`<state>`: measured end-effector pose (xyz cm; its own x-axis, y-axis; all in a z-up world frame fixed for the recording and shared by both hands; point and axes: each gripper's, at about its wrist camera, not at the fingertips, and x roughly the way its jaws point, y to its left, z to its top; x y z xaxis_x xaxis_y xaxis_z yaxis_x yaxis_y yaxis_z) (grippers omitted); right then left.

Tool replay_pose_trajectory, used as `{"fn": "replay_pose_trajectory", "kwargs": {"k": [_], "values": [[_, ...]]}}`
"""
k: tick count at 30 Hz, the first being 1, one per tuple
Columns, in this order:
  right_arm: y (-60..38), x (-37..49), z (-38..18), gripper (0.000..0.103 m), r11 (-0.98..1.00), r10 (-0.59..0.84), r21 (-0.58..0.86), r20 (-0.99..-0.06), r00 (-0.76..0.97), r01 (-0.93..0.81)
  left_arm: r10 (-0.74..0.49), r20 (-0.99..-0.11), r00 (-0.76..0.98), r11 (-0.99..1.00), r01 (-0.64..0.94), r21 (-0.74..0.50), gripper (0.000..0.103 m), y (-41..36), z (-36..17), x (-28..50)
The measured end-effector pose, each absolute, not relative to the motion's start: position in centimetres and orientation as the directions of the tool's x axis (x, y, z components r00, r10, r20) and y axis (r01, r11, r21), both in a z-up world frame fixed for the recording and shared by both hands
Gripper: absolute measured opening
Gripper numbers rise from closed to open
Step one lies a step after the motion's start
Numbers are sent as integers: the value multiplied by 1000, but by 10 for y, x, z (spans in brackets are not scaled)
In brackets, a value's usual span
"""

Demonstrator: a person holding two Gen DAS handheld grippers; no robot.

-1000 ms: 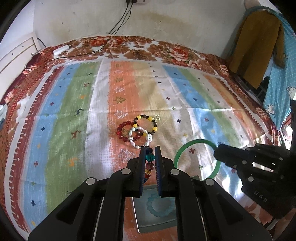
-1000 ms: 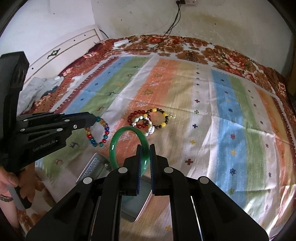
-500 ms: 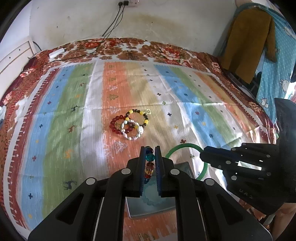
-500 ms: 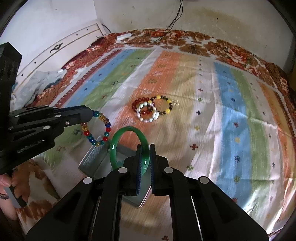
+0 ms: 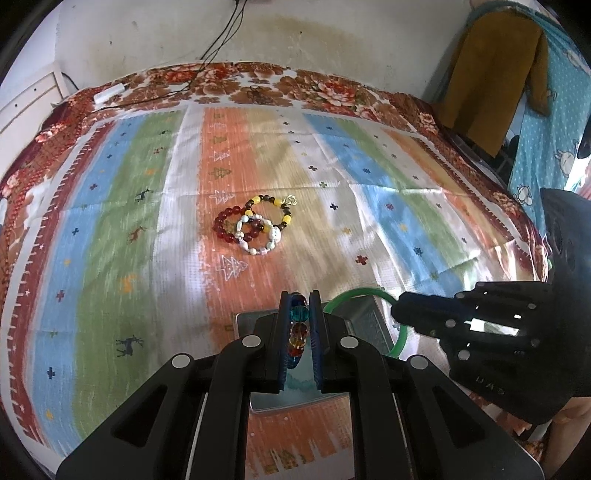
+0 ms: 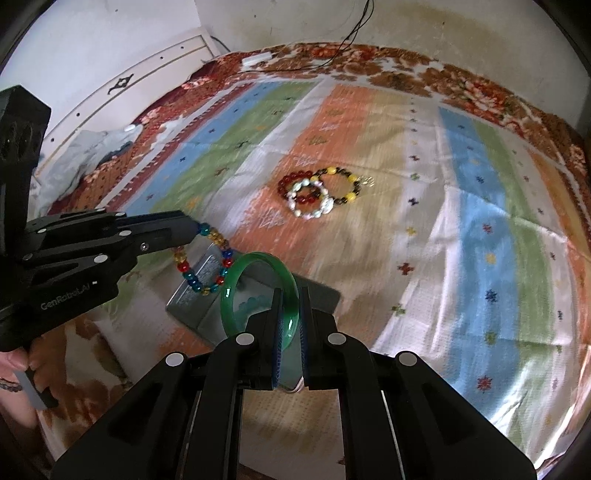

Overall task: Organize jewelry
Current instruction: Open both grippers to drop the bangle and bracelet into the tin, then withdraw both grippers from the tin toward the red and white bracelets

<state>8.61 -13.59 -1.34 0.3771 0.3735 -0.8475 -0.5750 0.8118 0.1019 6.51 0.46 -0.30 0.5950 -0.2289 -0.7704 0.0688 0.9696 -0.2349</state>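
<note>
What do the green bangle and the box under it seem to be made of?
Green bangle: translucent, glossy, with bright highlights, so jade-like stone or glass; cannot tell which. Box: grey, dully reflective sheet with thin edges, probably a metal tin.

a home bedroom: a bed (image 5: 110, 229) spread with a striped, flower-bordered blanket (image 6: 480, 229) fills both views, a white carved headboard (image 6: 122, 92) beside it. clothes hang at the right, a mustard garment (image 5: 484, 77) and blue dotted fabric (image 5: 546, 122). black cables (image 5: 221, 33) trail down the stained plaster wall (image 5: 332, 44).
</note>
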Motion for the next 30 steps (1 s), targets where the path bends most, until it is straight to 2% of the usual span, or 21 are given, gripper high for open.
{"fn": "replay_pose_trajectory", "kwargs": {"k": [2, 4, 7, 13, 14, 18, 20, 30], "values": [[-135, 86, -15, 9, 812, 371, 103, -850, 373, -574, -229, -776, 588, 969, 61, -240, 10, 5, -4, 66], [-135, 88, -17, 13, 806, 393, 141, -853, 343, -574, -219, -785, 580, 970, 42, -240, 19, 7, -7, 67], [-136, 88, -17, 36, 802, 403, 148, -848, 343, -578, -211, -789, 577, 971, 33, -236, 26, 9, -9, 68], [-138, 91, -16, 39, 813, 384, 123, -848, 365, -569, -189, -795, 576, 973, 4, -229, 37, 18, -11, 71], [-139, 92, -16, 43, 816, 380, 118, -848, 370, -566, -186, -796, 576, 973, -1, -229, 38, 19, -12, 72], [-143, 99, -15, 46, 829, 376, 121, -844, 383, -546, -170, -801, 574, 975, -19, -221, 41, 24, -14, 74], [-144, 102, -15, 52, 838, 368, 119, -844, 390, -533, -167, -805, 570, 975, -27, -221, 41, 27, -16, 76], [-146, 128, -13, 53, 863, 355, 124, -838, 414, -489, -149, -816, 559, 977, -43, -208, 41, 31, -21, 91]]}}
